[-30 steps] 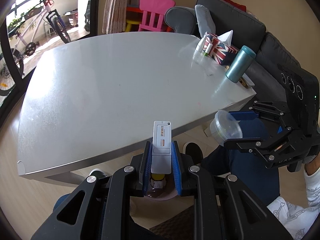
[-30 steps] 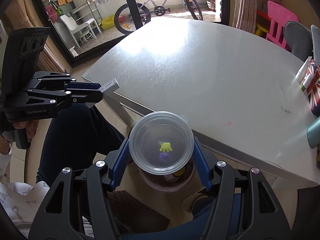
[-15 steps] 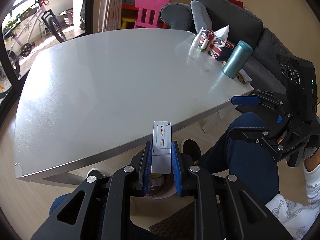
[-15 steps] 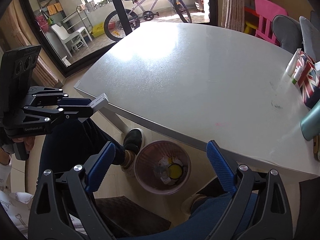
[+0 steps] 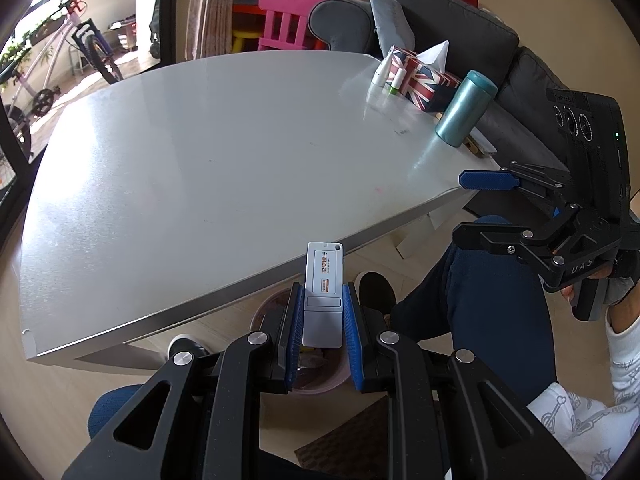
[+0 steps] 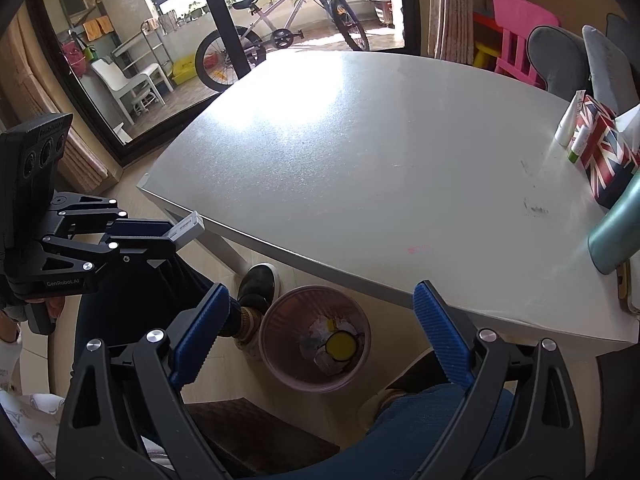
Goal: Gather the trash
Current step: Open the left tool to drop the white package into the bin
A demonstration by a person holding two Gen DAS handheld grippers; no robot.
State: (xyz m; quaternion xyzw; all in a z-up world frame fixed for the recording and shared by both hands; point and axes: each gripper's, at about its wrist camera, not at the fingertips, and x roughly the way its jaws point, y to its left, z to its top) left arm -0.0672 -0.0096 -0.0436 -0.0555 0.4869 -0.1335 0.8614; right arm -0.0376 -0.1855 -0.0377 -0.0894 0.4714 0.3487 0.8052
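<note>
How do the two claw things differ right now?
The left gripper is shut on a flat grey device; the right gripper is open and holds nothing. The left one's blue pads press the device's edges, while the right one's pads stand wide apart above the pink trash bin. Both are black with ribbed blue pads.

A pale grey table (image 6: 380, 168) spreads ahead of the fingers, sunlit at its far side. Beyond it stand a bicycle (image 6: 280, 36) and pink chair (image 5: 288, 16).
</note>
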